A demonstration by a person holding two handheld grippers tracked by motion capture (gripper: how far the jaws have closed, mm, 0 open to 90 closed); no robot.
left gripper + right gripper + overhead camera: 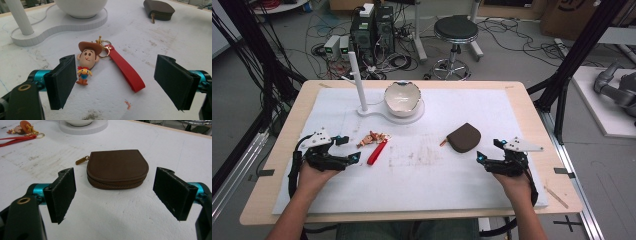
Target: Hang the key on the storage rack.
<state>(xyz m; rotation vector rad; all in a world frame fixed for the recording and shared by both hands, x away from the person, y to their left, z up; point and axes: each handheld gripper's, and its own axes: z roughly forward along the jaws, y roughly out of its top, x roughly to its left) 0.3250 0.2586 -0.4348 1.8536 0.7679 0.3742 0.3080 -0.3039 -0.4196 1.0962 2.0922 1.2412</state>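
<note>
While jaws gape, keychain (100, 62) ahead of left gripper (115, 80), pouch (117, 168) ahead of right gripper (115, 195)

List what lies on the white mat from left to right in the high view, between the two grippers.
Left gripper → cowboy keychain → red strap → brown pouch → right gripper.

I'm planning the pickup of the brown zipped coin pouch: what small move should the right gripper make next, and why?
Probably ease the right gripper forward along the white table mat until its open jaws flank the brown zipped coin pouch. In the right gripper view the pouch lies flat, centred ahead of the jaws and narrower than their gap, and nothing is held yet, so closing now would likely grip air.
</note>
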